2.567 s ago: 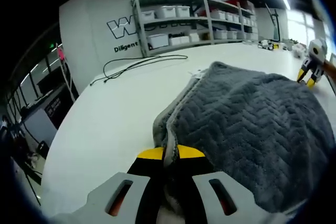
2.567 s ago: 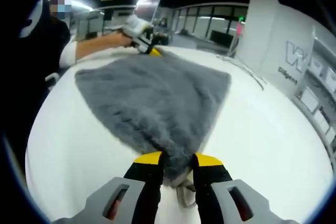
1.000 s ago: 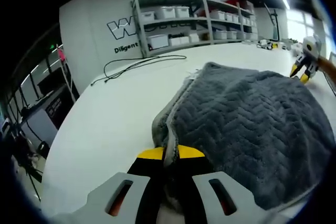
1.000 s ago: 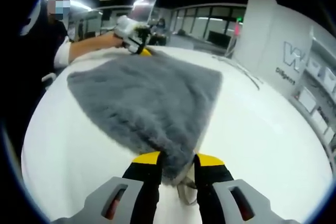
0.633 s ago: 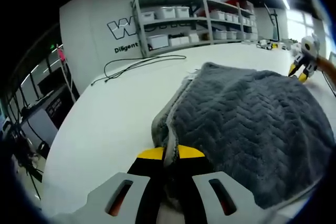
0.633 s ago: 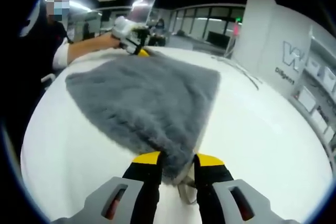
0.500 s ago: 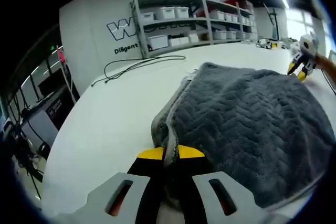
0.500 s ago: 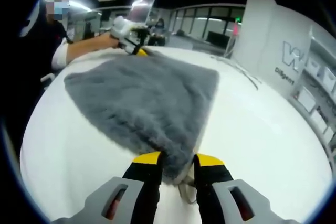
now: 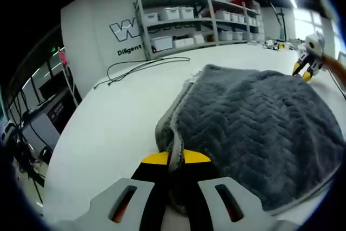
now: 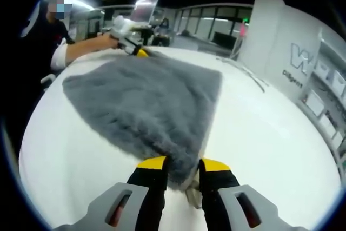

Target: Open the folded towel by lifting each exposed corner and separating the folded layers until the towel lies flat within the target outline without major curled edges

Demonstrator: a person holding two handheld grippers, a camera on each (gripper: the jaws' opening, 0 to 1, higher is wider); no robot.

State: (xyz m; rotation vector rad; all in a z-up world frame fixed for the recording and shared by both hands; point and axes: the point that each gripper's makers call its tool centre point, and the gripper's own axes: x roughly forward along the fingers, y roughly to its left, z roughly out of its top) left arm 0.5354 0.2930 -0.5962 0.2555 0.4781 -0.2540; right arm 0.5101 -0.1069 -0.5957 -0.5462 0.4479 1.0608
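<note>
Judging by how things sit, the unfolding looks mostly done but not finished. The grey towel [image 9: 254, 128] lies spread across the white tabletop [image 9: 113, 117], and each pair of tongs is clamped on its own corner. The left tongs [image 9: 170, 158] are closed on the near corner in the left gripper view, with the cloth bunched up between the yellow tips. The right tongs [image 10: 181, 164] are pinching the opposite corner in the right gripper view, again with towel squeezed between the jaws.

From the right gripper view the towel [image 10: 146, 106] fans out from the held corner toward the person's hand with the left tongs [image 10: 130, 44] at the far corner, so it looks like one open layer stretched along its diagonal. In the left gripper view the right tongs [image 9: 304, 68] sit at the far corner of the towel.

What's left, as a guess: next to the left tongs the towel edge is doubled, a paler layer peeking out under the dark top layer and running back along the side toward the cable [image 9: 146, 64]. That edge needs flattening. Both gripped corners are also bunched and need to be laid down and let go. No target outline can be made out on the tabletop, so whether the towel sits inside it can't be told.
</note>
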